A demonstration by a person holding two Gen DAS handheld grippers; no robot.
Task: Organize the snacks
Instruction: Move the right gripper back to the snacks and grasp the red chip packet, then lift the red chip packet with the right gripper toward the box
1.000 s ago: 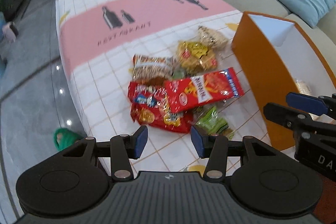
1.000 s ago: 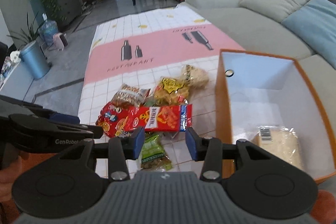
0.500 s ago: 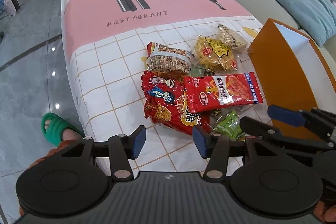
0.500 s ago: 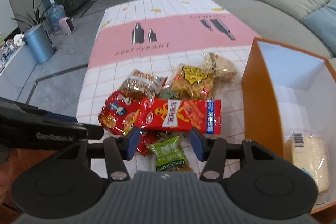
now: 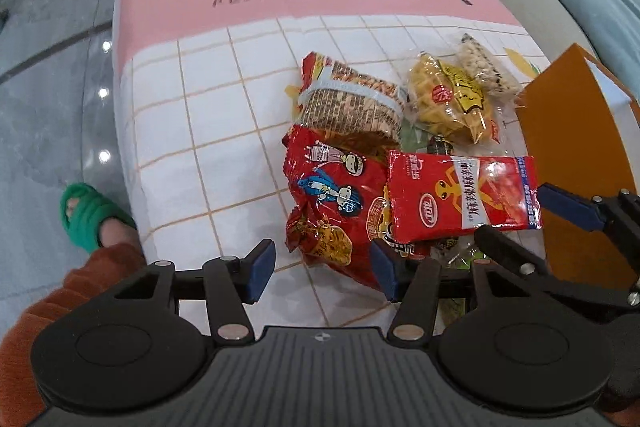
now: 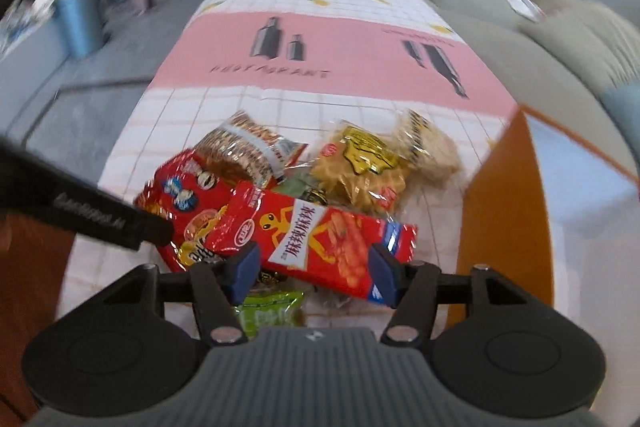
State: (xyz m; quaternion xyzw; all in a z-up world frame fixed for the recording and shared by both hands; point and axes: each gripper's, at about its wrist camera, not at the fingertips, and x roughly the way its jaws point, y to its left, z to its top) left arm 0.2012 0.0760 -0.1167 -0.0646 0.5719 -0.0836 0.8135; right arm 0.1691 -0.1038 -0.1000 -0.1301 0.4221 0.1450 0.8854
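The right tongs (image 6: 312,273) are spread wide over the long red packet (image 6: 316,241), topmost on the worktop's (image 5: 200,131) snack pile, likely to grab it for the orange box (image 6: 504,211) beside; the left tongs (image 5: 322,271) hover spread, holding nothing.

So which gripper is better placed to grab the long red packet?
Right gripper: open, the long red packet lies between its fingertips. Left gripper faces the cartoon-printed red bag.

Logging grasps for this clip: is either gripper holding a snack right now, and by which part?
Nothing is held. The left gripper and right gripper are both open, poised over the snack pile; the long red packet lies loose on top.
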